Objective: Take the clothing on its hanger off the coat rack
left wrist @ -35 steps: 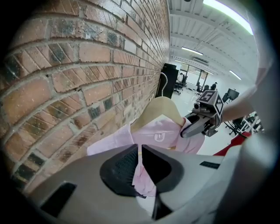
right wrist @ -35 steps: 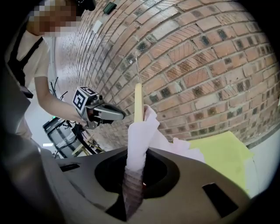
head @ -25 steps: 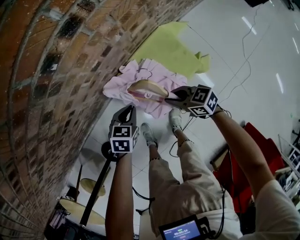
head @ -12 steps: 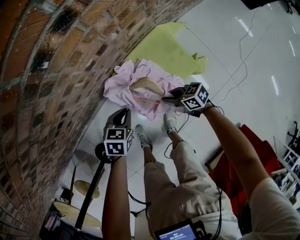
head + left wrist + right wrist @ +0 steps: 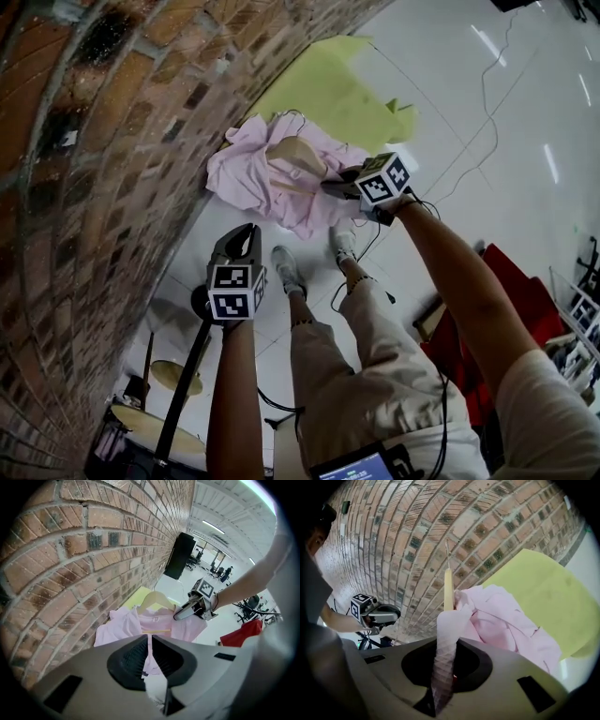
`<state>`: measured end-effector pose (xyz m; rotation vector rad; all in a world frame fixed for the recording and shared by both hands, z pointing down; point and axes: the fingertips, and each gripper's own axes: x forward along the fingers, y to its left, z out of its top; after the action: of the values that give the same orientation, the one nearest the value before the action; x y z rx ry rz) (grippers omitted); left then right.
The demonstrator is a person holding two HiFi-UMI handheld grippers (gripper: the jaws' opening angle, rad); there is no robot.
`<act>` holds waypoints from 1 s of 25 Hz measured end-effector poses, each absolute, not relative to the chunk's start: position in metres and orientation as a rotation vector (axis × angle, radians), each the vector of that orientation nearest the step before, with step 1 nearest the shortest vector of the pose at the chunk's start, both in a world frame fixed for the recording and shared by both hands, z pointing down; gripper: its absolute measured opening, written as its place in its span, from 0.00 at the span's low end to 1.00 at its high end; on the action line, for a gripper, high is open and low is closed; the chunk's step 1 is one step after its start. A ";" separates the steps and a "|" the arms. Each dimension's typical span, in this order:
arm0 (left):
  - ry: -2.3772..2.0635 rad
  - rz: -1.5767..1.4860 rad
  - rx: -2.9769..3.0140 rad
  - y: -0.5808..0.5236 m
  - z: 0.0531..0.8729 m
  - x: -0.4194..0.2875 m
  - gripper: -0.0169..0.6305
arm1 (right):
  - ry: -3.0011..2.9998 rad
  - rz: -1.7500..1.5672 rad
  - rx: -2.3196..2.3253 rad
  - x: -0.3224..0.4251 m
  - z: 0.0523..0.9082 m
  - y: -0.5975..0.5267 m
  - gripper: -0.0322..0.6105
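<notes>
Pink shirt (image 5: 246, 169) on wooden hanger (image 5: 298, 150) is now carried further up-frame toward brick wall (image 5: 112, 141) than a second ago. It is held mid-air with hanger hook (image 5: 446, 550) free. Right hand-held gripper (image 5: 330, 187) is clenched on shirt fabric at the hanger shoulder. Left hand-held gripper (image 5: 246, 234) is closed, empty and lower. Removal is judged done.
</notes>
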<state>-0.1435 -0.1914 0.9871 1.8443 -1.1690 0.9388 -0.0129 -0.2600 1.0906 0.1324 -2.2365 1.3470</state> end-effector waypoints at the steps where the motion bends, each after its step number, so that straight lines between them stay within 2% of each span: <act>1: -1.166 0.940 1.844 -0.192 0.988 -0.143 0.07 | -2.228 1.358 0.139 -0.012 1.095 -0.261 0.10; 12: -1.130 0.938 1.851 -0.199 0.998 -0.134 0.07 | -2.090 1.381 0.291 0.000 1.146 -0.278 0.11; 25: -1.104 0.932 1.890 -0.203 0.994 -0.122 0.07 | -1.776 1.102 0.574 0.030 1.208 -0.292 0.17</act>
<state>-0.1222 -0.2026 0.9938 1.8895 -1.1041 0.9320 0.0305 -0.2920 1.2081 0.5741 -1.7758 1.1021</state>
